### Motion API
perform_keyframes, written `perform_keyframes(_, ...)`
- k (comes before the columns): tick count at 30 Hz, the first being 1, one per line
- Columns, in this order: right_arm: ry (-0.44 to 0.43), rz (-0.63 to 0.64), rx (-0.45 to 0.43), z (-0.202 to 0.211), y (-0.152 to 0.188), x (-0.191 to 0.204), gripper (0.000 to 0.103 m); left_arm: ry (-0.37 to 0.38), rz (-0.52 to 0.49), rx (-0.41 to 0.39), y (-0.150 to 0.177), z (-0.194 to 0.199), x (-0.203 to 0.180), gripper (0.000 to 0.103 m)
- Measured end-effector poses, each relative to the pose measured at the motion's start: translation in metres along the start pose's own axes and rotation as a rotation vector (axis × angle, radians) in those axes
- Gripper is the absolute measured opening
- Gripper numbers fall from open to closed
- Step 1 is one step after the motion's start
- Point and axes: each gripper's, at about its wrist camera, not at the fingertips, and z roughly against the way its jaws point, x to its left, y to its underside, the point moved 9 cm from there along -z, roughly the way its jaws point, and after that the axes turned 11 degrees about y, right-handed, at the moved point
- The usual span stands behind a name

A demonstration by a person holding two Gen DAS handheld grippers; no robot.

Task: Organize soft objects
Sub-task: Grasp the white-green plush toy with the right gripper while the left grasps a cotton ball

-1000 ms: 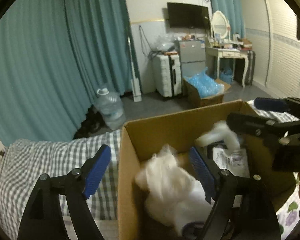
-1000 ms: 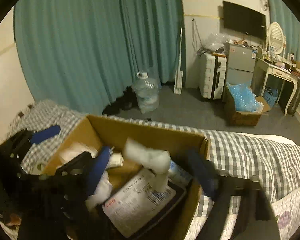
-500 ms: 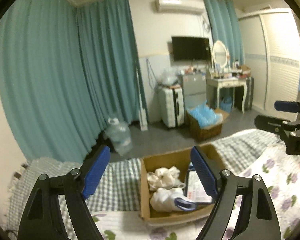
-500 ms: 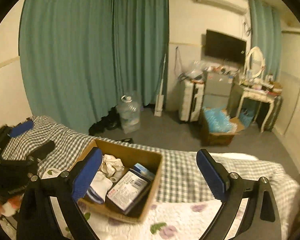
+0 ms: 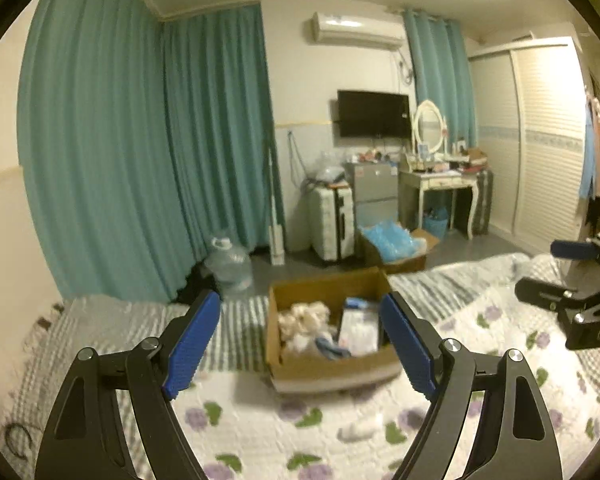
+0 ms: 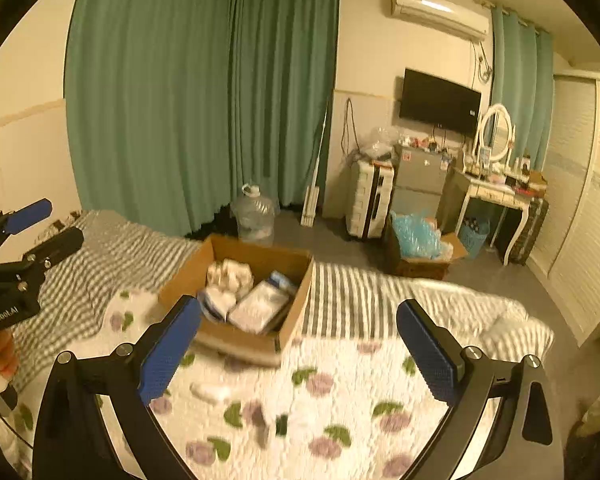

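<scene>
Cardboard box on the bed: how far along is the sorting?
Done: white soft items lie inside the cardboard box. In hand: nothing; left gripper and right gripper are open and empty. Left: a small white piece lies on the floral quilt.

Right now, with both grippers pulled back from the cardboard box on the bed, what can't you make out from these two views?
- Cardboard box contents: blurred in both wrist views; pale soft items and a white packet show, but no telling what each is.
- Box's near inner side, right wrist view: hidden behind the left fingertip.
- Small white thing on the floral quilt: too blurred to identify.
- Both grippers, left and right, open, empty.
</scene>
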Motion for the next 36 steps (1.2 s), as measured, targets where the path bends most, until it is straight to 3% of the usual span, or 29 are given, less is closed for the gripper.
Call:
perform_keyframes(4, -0.022, -0.015, 0.075, -0.017, 0.054, 0.005, 0.099, -0.021, 0.026, 0.030, 0.039, -0.014, -0.001, 0.084)
perform_keyframes(10, -0.030, -0.011, 0.214, -0.076, 0.129, 0.018, 0.099, -0.014, 0.045, 0.122, 0.095, -0.053, -0.016, 0.084)
perform_keyframes(22, -0.042, -0.005, 0.448, -0.168, 0.221, 0.041, 0.097, 0.038, 0.021, 0.291, 0.180, -0.124, -0.030, 0.084)
perform_keyframes(25, -0.048, 0.008, 0.492, -0.180, 0.233, 0.045, 0.092, 0.062, 0.050, 0.318, 0.193, -0.134, -0.029, 0.084)
perform_keyframes(28, -0.038, 0.017, 0.524, -0.190, 0.241, 0.047, 0.068, 0.077, 0.053, 0.334, 0.202, -0.138, -0.029, 0.084)
perform_keyframes(31, -0.028, 0.017, 0.527, -0.191, 0.243, 0.046, 0.058, 0.096, 0.041, 0.352, 0.208, -0.141, -0.035, 0.084)
perform_keyframes(33, -0.027, 0.012, 0.511, -0.188, 0.239, 0.044, 0.041, 0.124, 0.034, 0.368, 0.211, -0.142, -0.041, 0.084)
perform_keyframes(36, -0.004, 0.015, 0.471, -0.181, 0.227, 0.039, 0.040, 0.165, 0.026, 0.403, 0.218, -0.147, -0.051, 0.084)
